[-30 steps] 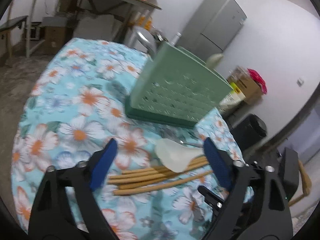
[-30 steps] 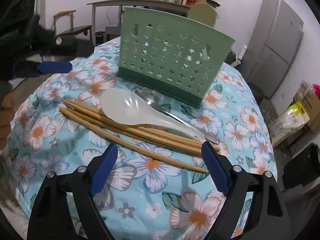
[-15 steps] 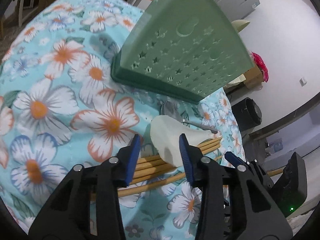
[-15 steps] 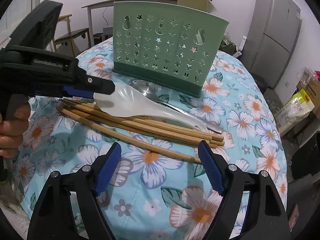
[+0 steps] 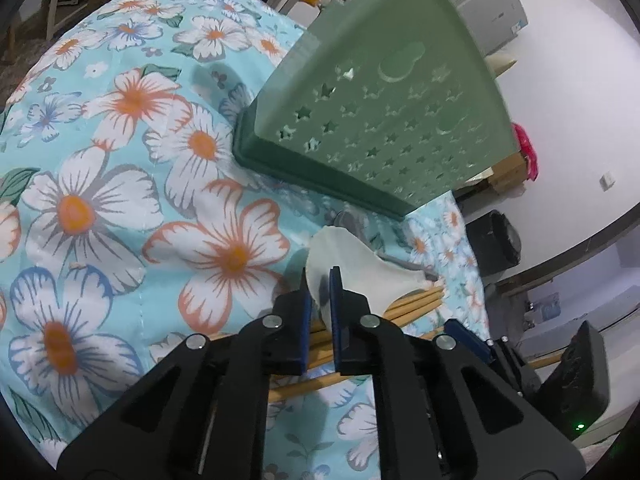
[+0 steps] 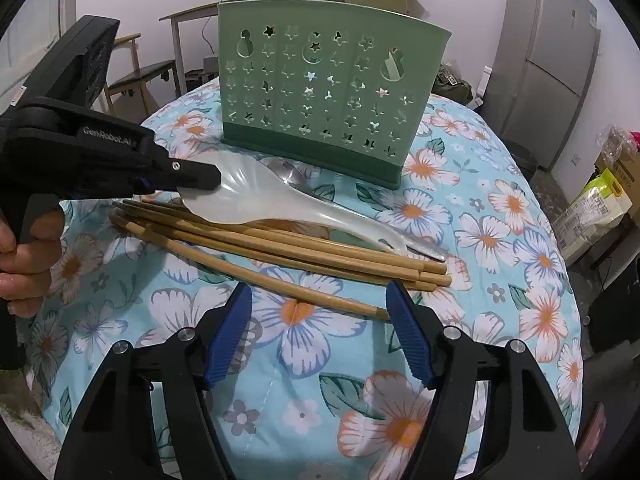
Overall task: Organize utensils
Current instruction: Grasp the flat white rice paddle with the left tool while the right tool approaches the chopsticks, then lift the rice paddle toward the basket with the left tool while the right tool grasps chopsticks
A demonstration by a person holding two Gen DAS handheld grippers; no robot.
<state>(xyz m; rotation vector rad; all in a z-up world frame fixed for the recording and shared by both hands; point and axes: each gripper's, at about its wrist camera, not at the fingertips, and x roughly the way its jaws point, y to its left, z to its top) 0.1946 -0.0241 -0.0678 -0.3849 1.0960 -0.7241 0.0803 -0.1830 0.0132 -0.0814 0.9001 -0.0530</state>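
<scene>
A translucent white plastic spoon [image 6: 280, 210] lies across several wooden chopsticks [image 6: 288, 246] on the floral tablecloth, its handle over a metal spoon [image 6: 292, 178]. My left gripper [image 5: 320, 294] is shut on the bowl edge of the white spoon [image 5: 348, 256]; it also shows in the right wrist view [image 6: 192, 178]. My right gripper [image 6: 320, 332] is open and empty, just in front of the nearest chopstick. A green perforated utensil holder [image 6: 324, 88] stands behind the utensils; it also shows in the left wrist view [image 5: 380, 120].
The round table [image 6: 500, 216] drops off on all sides. A grey fridge [image 6: 548, 64] stands at the back right, a cluttered table [image 6: 192, 16] and a chair [image 6: 132, 76] behind. Boxes and bags [image 6: 600, 200] lie on the floor at the right.
My left gripper moved in toward the white spoon and closed on its bowl edge. My right gripper narrowed somewhat and stayed in front of the chopsticks.
</scene>
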